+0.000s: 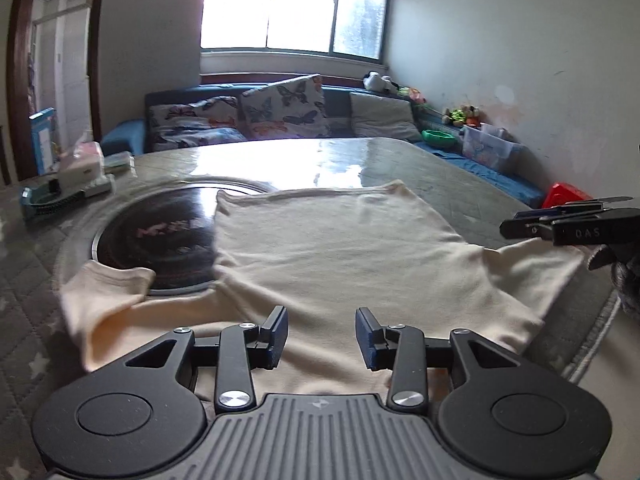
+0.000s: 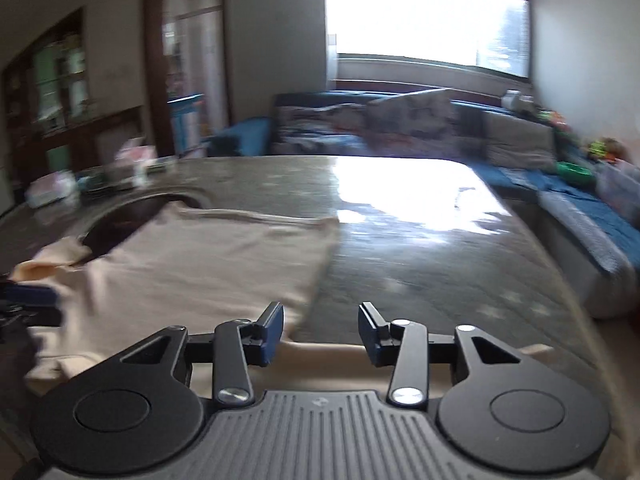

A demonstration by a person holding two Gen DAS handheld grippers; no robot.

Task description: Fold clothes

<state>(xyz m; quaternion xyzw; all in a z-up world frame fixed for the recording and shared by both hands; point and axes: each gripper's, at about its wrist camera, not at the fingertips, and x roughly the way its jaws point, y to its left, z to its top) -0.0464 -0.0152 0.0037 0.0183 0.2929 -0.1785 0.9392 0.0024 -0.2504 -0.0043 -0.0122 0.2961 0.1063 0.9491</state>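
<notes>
A cream T-shirt (image 1: 332, 248) lies spread flat on the table, its hem toward the window, one sleeve (image 1: 108, 296) at the left and the other at the right. My left gripper (image 1: 321, 336) is open and empty, hovering over the shirt's near part. My right gripper (image 1: 560, 226) shows from the side over the right sleeve. In the right wrist view the right gripper (image 2: 320, 332) is open and empty above the shirt (image 2: 192, 264), at its near right side. The left gripper's fingers (image 2: 28, 300) show at the left edge there.
The table (image 1: 400, 156) has a grey quilted cover with a glossy sheet. A round black hob (image 1: 160, 232) lies partly under the shirt's left side. Boxes and a tissue pack (image 1: 80, 168) stand at the far left. A blue sofa (image 1: 280, 116) with cushions stands beyond.
</notes>
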